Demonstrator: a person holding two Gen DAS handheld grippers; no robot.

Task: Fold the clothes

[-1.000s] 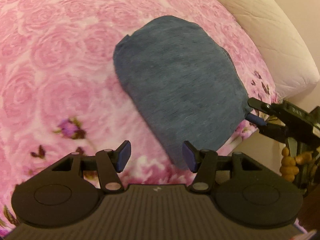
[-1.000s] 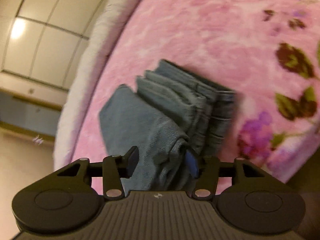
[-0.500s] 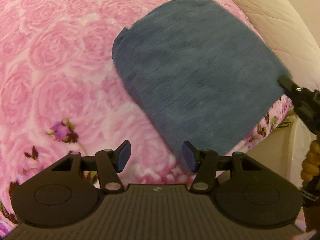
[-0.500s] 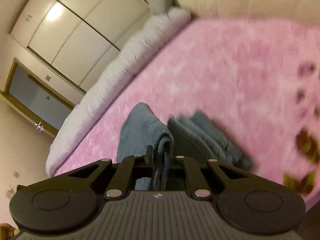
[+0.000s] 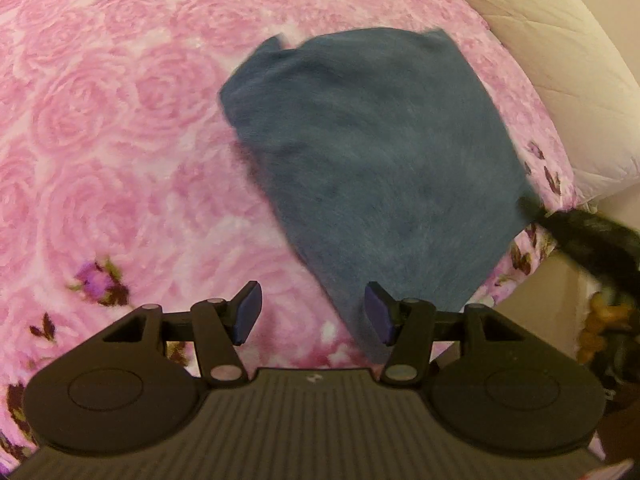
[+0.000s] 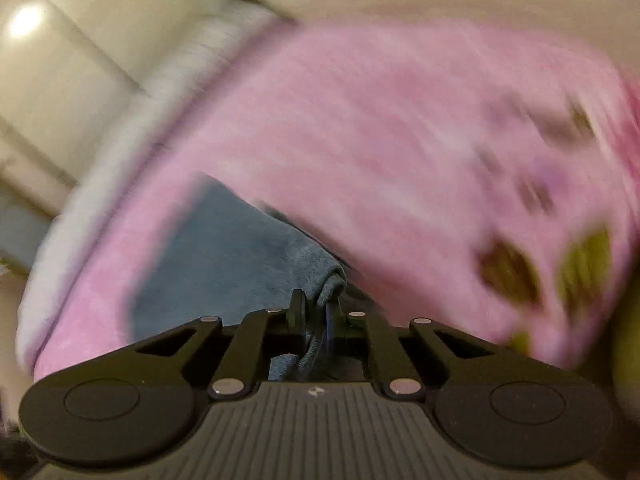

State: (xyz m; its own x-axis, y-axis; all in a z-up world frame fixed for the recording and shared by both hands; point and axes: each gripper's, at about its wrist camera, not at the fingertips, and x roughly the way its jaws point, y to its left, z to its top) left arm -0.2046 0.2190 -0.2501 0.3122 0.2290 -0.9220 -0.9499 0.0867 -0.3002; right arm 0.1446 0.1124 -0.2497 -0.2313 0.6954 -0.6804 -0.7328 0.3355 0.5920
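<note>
Two views, taken in turn. From my left gripper [image 5: 311, 316], whose jaws stand wide apart with nothing between them, the blue garment [image 5: 372, 168] lies spread on the pink rose-print bed cover [image 5: 100, 128], its near corner reaching toward my right-hand finger. My right gripper [image 5: 588, 236] shows only as a dark blur at the cloth's right edge, near the cream quilted cushion [image 5: 560, 60].

From the right gripper [image 6: 316, 308], the jaws are clamped on a bunched edge of the garment [image 6: 224, 264] (only a thin bite, I think). If I pull fast, the bunch may slip free or drag the layers askew. Pale cabinet doors [image 6: 60, 64] stand beyond the bed.
</note>
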